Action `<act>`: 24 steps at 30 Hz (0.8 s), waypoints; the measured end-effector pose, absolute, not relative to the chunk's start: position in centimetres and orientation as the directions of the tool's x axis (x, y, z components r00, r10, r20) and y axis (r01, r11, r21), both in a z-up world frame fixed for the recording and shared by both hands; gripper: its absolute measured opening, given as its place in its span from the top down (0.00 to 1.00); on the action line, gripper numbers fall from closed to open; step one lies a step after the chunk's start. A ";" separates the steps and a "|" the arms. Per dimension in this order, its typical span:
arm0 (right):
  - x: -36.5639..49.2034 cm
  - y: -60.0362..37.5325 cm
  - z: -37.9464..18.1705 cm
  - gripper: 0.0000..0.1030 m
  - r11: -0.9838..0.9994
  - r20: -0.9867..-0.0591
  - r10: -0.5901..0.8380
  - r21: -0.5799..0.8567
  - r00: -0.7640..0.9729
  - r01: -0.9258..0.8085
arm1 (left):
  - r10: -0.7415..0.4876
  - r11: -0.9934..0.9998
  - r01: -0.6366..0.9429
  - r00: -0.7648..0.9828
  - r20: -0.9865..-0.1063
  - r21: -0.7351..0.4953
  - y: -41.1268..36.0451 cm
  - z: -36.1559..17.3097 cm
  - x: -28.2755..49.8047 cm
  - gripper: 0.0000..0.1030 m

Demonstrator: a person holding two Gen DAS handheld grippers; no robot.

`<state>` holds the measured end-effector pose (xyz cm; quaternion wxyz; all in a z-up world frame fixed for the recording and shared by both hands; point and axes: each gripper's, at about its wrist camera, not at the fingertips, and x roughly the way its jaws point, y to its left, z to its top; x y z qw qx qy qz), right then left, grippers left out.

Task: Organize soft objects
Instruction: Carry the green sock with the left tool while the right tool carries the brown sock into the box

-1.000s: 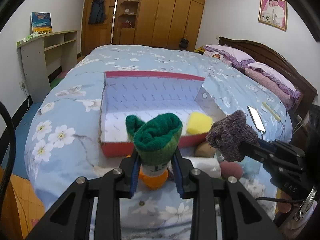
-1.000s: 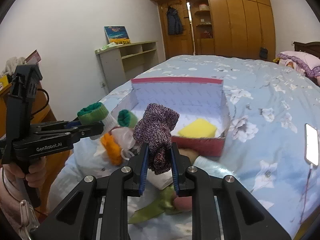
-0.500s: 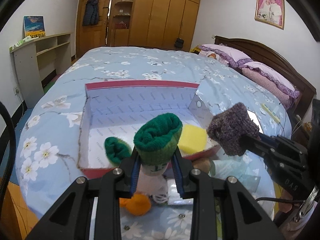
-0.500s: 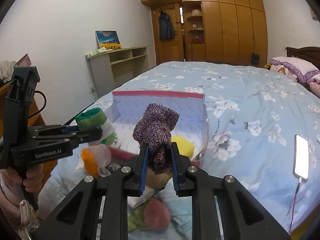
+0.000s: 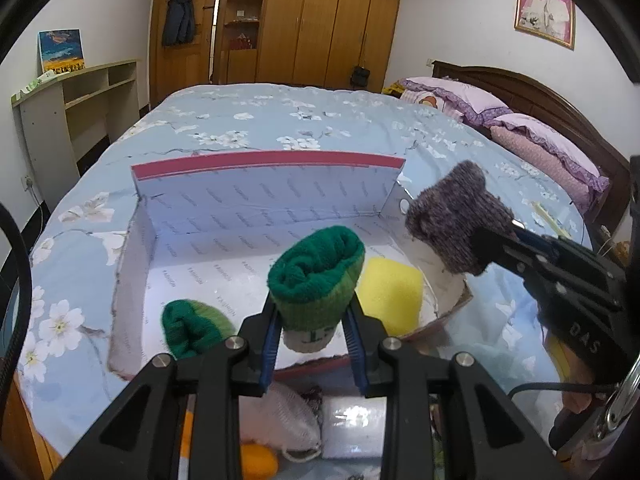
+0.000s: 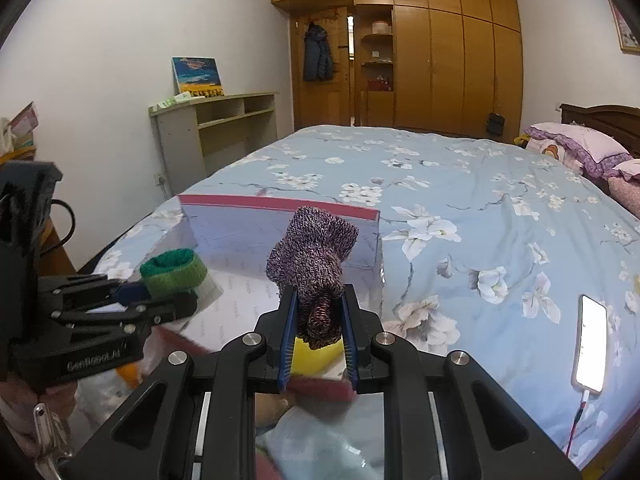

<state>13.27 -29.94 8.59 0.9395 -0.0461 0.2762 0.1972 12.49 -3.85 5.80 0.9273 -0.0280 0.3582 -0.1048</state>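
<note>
Left wrist view: my left gripper (image 5: 312,334) is clamped on a rolled green knit sock (image 5: 316,276) over the red-rimmed cardboard box (image 5: 264,160); my right gripper (image 6: 318,338) pinches a purple knit sock (image 6: 314,264) there too.

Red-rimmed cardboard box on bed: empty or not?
Not empty: the red-rimmed cardboard box holds a yellow sponge and a green rolled sock.

Black tongs (image 5: 314,344), blue pads (image 5: 269,342)
</note>
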 end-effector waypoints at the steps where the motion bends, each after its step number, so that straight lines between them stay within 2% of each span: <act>1: 13.8 -29.9 8.4 0.79 0.920 -0.541 0.341 0.021 0.769 -0.392 | -0.214 0.977 0.174 0.720 -0.660 -0.127 -4.0 5.6 12.7 0.70; 24: 19.2 -29.7 4.6 0.79 0.937 -0.619 0.287 0.022 0.731 -0.349 | -0.189 0.981 0.160 0.676 -0.712 -0.109 -5.6 2.0 14.8 0.70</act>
